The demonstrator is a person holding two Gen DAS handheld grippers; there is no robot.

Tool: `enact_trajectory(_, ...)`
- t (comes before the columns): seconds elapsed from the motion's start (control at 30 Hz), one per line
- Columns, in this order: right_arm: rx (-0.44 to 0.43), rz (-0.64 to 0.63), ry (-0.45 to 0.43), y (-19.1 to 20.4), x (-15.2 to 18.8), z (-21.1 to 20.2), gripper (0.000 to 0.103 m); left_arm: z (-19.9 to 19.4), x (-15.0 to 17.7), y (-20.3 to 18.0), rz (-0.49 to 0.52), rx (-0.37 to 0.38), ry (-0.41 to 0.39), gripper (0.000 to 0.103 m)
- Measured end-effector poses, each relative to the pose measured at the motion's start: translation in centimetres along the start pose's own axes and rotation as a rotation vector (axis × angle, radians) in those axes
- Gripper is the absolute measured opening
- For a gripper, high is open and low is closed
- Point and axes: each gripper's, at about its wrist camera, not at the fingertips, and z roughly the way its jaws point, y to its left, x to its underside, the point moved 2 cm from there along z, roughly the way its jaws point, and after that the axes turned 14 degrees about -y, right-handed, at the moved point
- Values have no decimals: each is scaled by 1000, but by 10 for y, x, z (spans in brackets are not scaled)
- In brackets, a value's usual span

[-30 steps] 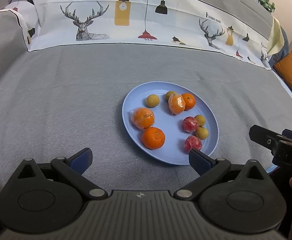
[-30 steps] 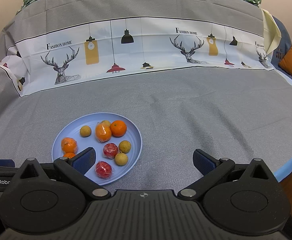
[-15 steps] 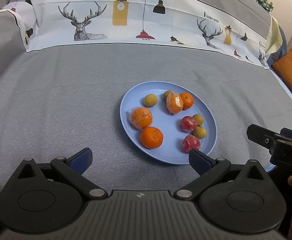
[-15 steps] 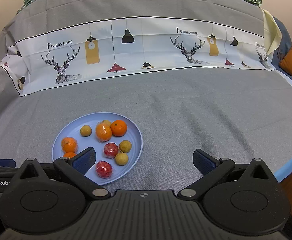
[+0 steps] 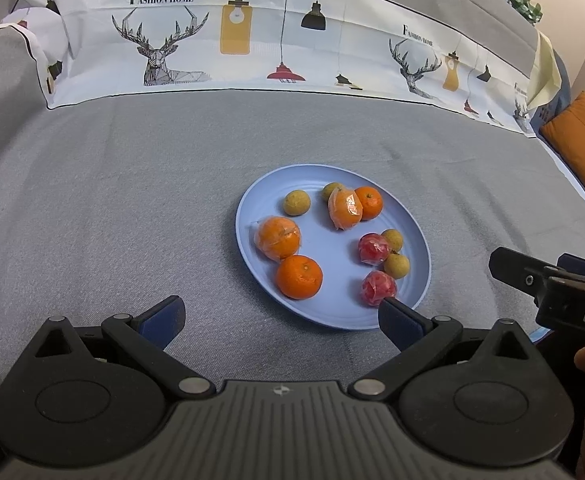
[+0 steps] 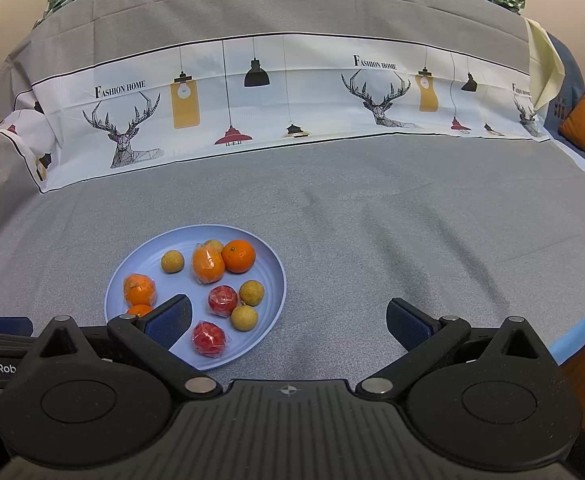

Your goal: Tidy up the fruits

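Room: gray cloth [image 5: 132, 208] covers the flat top, and a white strip with deer and lamps [image 6: 252, 100] runs along the back; an orange cushion [image 5: 584, 140] sits far right.
Left gripper [image 5: 280, 316]: both blue fingers spread wide apart, holding nothing. The right finger [image 5: 396, 318] hangs over the near rim of the plate.
Right gripper [image 6: 288, 322]: fingers wide apart too, holding nothing. Its left finger [image 6: 170, 320] hides part of the plate's near side.
Plate [image 5: 332, 312]: round, light blue, flat on the cloth, just in front of the left gripper and to the left in the right camera.
Fruit near the fingers: a bare orange [image 5: 298, 277] and a red fruit in clear wrap [image 5: 377, 288].
Fruit in the middle: a wrapped orange [image 5: 278, 238], another wrapped red fruit [image 5: 372, 248], and two small yellow-brown balls [image 5: 396, 265] touching it.
Fruit at the far side: a lone yellow-brown ball [image 5: 296, 203], a wrapped orange [image 5: 345, 210] whose long side points away, and a bare orange [image 5: 368, 202] touching it.
Which way they point: the fruits are mostly round, so I cannot tell.
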Motion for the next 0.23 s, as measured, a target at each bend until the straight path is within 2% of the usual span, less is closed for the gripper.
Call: enact_trajectory(0.23,-5,6,1,2,1,1,102,-4,-2,-3,12,12,-30,103)
